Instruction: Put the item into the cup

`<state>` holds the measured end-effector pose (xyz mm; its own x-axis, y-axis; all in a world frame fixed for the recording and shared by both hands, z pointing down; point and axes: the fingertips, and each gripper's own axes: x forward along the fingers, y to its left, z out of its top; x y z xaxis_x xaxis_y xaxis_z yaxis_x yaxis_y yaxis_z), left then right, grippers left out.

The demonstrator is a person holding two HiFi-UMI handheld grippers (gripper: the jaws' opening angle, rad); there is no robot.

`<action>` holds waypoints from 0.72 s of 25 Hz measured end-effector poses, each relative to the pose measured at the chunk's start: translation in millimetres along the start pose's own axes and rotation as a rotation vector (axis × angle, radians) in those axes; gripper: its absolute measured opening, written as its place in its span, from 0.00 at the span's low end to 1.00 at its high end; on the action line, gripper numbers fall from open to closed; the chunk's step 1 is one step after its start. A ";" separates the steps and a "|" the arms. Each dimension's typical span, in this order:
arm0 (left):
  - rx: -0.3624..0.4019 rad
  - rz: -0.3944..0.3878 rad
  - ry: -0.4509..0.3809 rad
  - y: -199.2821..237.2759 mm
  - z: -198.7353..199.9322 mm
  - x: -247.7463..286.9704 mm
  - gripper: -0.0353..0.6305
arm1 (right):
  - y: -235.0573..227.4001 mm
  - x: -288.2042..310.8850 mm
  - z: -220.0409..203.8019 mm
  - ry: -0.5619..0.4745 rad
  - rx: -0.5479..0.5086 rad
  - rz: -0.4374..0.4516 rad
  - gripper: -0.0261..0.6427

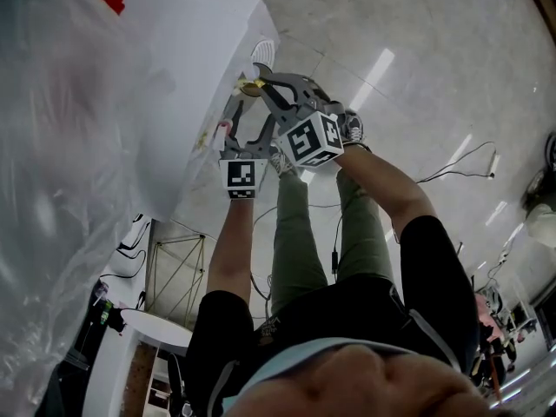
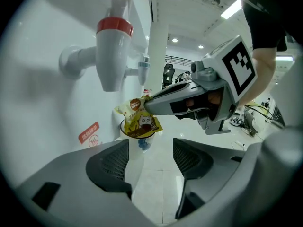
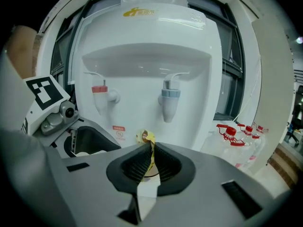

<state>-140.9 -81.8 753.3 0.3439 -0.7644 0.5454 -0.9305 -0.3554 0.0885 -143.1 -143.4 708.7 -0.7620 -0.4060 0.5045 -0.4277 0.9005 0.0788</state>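
A yellow sachet (image 2: pixel 139 117) with a cartoon print hangs over the mouth of a clear cup (image 2: pixel 140 140), its lower edge at the rim. My right gripper (image 3: pixel 150 148) is shut on the sachet (image 3: pixel 146 137), and the pale cup (image 3: pixel 147 193) shows just below its jaws. My left gripper (image 2: pixel 150 145) is open, its jaws standing apart on either side of the cup, whose lower part the left jaw hides. No pad presses on the cup. In the head view both grippers (image 1: pixel 228 129) (image 1: pixel 258 81) reach to the dispenser's front, with the sachet (image 1: pixel 252 87) at the right one's tip.
The cup stands at a white water dispenser (image 3: pixel 147 70), below its red tap (image 2: pixel 112 56); a blue tap (image 3: pixel 169 98) is to the right. A red warning sticker (image 2: pixel 89 133) is on its front. Red-capped water bottles (image 3: pixel 236 136) stand at right. Tiled floor lies below.
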 end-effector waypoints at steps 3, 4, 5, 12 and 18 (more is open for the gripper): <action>-0.001 -0.021 -0.007 -2.4 0.6 -0.1 0.51 | 0.2 5.8 -2.0 0.018 -0.022 0.015 0.12; -0.003 -0.030 -0.009 -3.5 1.0 -0.3 0.51 | -0.7 7.6 -3.3 0.024 -0.024 0.019 0.12; -0.004 -0.040 -0.011 -4.6 1.2 -1.0 0.51 | -1.8 9.7 -4.8 0.031 -0.024 0.023 0.12; 0.008 -0.088 -0.023 -12.1 0.6 -15.0 0.51 | -1.4 22.3 -17.6 0.083 -0.052 0.040 0.12; 0.004 -0.097 -0.014 -13.4 -3.4 -18.2 0.51 | 0.4 34.9 -24.5 0.105 -0.090 0.024 0.12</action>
<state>-135.2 -61.3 745.0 0.4340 -0.7335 0.5231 -0.8923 -0.4302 0.1371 -157.9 -153.4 747.4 -0.7142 -0.3695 0.5944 -0.3605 0.9222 0.1401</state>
